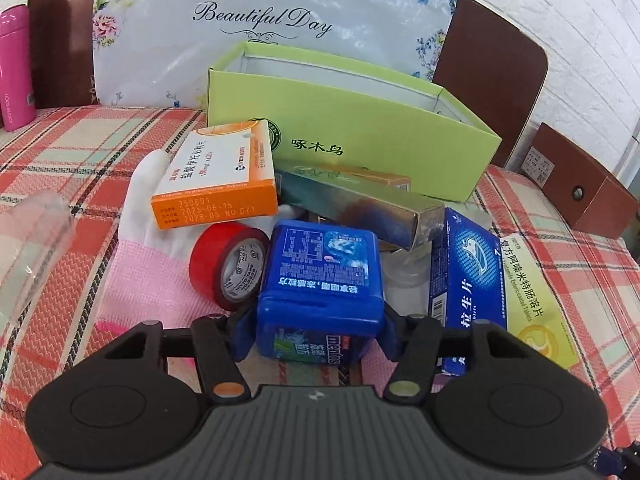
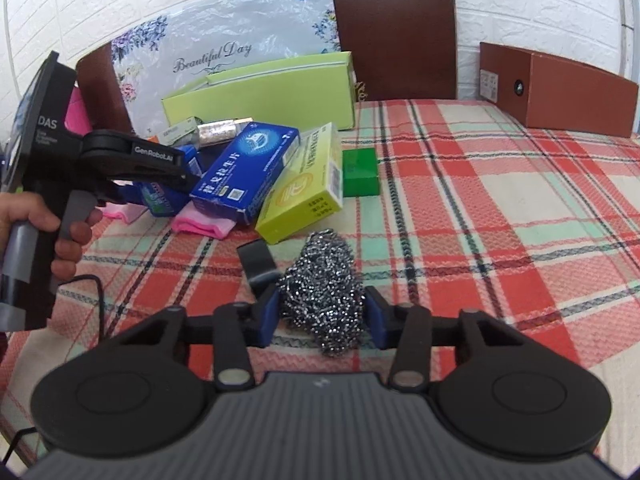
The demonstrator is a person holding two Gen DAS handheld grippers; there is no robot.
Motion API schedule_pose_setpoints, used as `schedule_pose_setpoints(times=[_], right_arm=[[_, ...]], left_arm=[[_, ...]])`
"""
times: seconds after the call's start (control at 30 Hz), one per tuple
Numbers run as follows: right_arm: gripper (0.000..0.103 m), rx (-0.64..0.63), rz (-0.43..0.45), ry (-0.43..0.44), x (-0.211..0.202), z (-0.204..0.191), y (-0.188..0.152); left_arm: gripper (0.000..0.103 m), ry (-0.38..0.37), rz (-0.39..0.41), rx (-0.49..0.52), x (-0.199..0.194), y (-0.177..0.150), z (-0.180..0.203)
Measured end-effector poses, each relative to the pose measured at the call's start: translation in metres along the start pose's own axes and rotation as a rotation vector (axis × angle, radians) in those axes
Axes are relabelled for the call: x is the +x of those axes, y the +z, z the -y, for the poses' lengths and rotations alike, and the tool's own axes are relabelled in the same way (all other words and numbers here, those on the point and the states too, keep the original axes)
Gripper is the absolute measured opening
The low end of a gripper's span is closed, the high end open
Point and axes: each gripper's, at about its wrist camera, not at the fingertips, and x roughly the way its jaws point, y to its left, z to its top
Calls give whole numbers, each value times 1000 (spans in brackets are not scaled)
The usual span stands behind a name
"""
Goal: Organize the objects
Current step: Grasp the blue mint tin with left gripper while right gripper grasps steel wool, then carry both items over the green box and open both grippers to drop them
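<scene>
My left gripper (image 1: 316,332) is shut on a blue Mentos gum box (image 1: 320,276), with a pad against each side, at the near edge of a pile of clutter. The same box (image 2: 160,200) shows in the right wrist view under the left tool, which a hand (image 2: 24,216) holds. My right gripper (image 2: 322,316) is shut on a steel wool scourer (image 2: 320,272) that rests on the plaid tablecloth (image 2: 480,220). An open light-green box (image 1: 360,120) stands behind the pile.
Around the gum box lie an orange medicine box (image 1: 216,176), red tape roll (image 1: 224,264), long silver-teal carton (image 1: 360,204), blue medicine box (image 1: 468,272), yellow medicine box (image 1: 536,292) and white glove (image 1: 140,200). A green block (image 2: 360,174), black clip (image 2: 258,260) and brown box (image 2: 560,88) sit nearby.
</scene>
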Motion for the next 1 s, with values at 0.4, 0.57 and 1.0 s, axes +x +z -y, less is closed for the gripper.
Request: schedule_pose_setpoints(times=[0.4,0.57,1.0], right_arm=[[36,-2,142,73,-36,5,32],[36,-40,207,117,-37,3,63],[36,-89,344,132,59,-12,180]], left_arm=[[60,-64,114,67,-59,4,10],[61,-104,177,95,-83,22,18],[61,-24,309,88,-41,110,19]])
